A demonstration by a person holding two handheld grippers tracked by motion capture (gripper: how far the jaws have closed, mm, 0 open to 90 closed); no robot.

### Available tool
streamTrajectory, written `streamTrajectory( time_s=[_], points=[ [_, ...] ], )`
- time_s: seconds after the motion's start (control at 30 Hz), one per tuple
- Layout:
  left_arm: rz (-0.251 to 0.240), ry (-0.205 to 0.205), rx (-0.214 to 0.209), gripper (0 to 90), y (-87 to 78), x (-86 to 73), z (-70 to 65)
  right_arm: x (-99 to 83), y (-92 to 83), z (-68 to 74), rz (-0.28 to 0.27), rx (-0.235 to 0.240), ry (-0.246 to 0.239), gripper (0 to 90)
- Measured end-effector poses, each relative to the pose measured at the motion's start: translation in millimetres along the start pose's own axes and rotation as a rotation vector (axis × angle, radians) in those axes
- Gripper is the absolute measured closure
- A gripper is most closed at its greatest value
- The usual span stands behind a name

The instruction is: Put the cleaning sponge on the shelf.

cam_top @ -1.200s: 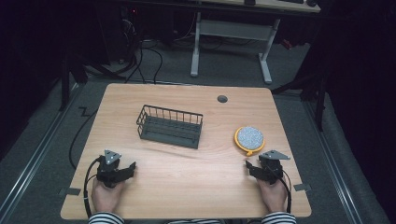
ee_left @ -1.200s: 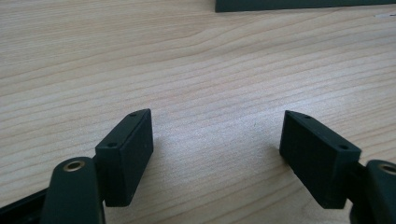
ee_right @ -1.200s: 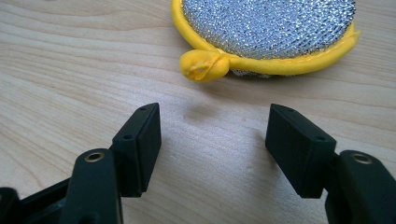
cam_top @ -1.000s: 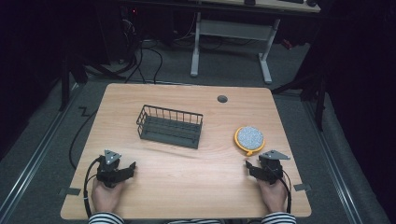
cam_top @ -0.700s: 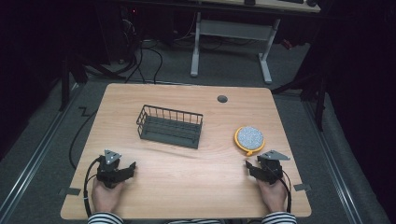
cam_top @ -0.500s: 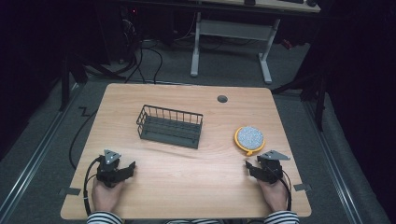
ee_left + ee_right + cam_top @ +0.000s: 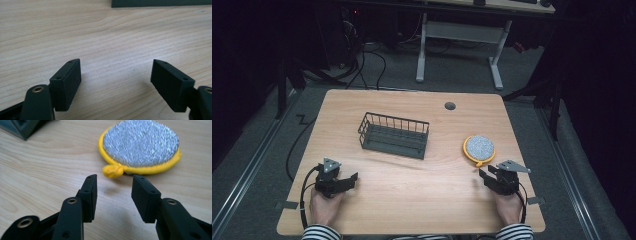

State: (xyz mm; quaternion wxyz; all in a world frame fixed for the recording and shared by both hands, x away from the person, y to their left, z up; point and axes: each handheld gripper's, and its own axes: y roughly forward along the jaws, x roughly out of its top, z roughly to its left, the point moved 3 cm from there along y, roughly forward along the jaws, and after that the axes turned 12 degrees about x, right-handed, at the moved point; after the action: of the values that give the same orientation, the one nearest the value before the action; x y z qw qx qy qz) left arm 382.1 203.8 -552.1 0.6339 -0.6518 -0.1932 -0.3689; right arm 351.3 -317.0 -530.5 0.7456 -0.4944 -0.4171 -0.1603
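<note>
Right tongs (image 7: 113,192), empty and just narrowed, face the light, soft scrubber (image 7: 141,143); pinch its yellow knot (image 7: 113,170)

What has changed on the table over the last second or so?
The right gripper has just been closing its jaws partway, with nothing between them; the pad lies just ahead, untouched. The left gripper, basket, pad and both hands stayed where they were.
</note>
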Motion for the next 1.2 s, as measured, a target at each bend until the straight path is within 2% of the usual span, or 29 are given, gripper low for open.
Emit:
streamTrajectory(
  time_s=[0.03,0.13,0.3,0.33,0.4,0.5,0.53,0.57,0.6,0.73,0.87,1.0,1.03,1.07,1.1,1.17,1.2],
  points=[
    [0.003,-0.01,-0.012,26.4,-2.1,3.6,0.0,5.8,-2.6,2.0,0.002,0.017,-0.007,57.4],
    [0.006,-0.005,-0.024,28.5,-4.7,8.2,0.3,12.3,-3.0,3.7,0.001,0.039,-0.014,57.9],
    [0.0,-0.022,-0.056,30.1,-9.0,20.8,4.2,35.2,2.7,9.8,-0.013,0.095,-0.041,58.1],
    [-0.004,-0.025,-0.065,30.1,-10.3,24.6,5.1,35.2,2.7,9.8,-0.013,0.095,-0.041,58.1],
    [-0.016,-0.037,-0.081,29.9,-13.2,36.0,7.8,44.5,4.9,12.9,-0.032,0.122,-0.044,58.0],
    [-0.028,-0.036,-0.08,29.4,-15.4,49.3,10.2,66.1,10.6,18.6,-0.054,0.168,-0.042,57.8],
    [-0.036,-0.039,-0.08,29.4,-16.1,54.8,10.7,66.1,10.6,18.6,-0.054,0.168,-0.042,57.8],
    [-0.052,-0.045,-0.089,29.3,-17.8,65.6,12.5,76.8,15.0,20.8,-0.06,0.184,-0.043,57.8],
    [-0.052,-0.045,-0.089,29.5,-17.8,65.6,12.5,76.8,15.0,20.8,-0.06,0.184,-0.043,57.8],
    [-0.076,-0.074,-0.12,29.1,-21.5,86.8,16.2,95.7,28.5,24.9,-0.051,0.214,-0.049,57.8],
    [-0.093,-0.056,-0.11,29.3,-22.5,104.5,16.0,110.5,41.8,30.0,-0.024,0.234,-0.047,58.0],
    [-0.091,-0.043,-0.108,31.7,-19.0,116.2,15.3,134.7,58.4,39.1,-0.015,0.266,-0.054,58.6],
    [-0.094,-0.039,-0.1,31.7,-17.8,119.7,15.3,134.7,58.4,39.1,-0.015,0.266,-0.054,58.6],
    [-0.116,-0.05,-0.091,36.3,-16.9,123.3,16.2,146.7,66.9,45.0,-0.018,0.285,-0.06,58.3],
    [-0.128,-0.069,-0.097,36.3,-16.0,124.9,17.7,146.7,66.9,45.0,-0.018,0.285,-0.06,58.3],
    [-0.12,-0.087,-0.092,37.3,-10.7,129.4,20.8,155.4,75.6,50.5,-0.005,0.289,-0.064,57.3],
    [-0.119,-0.092,-0.087,38.3,-7.9,131.6,21.1,160.2,81.2,53.6,0.012,0.282,-0.085,57.1]
  ],
)
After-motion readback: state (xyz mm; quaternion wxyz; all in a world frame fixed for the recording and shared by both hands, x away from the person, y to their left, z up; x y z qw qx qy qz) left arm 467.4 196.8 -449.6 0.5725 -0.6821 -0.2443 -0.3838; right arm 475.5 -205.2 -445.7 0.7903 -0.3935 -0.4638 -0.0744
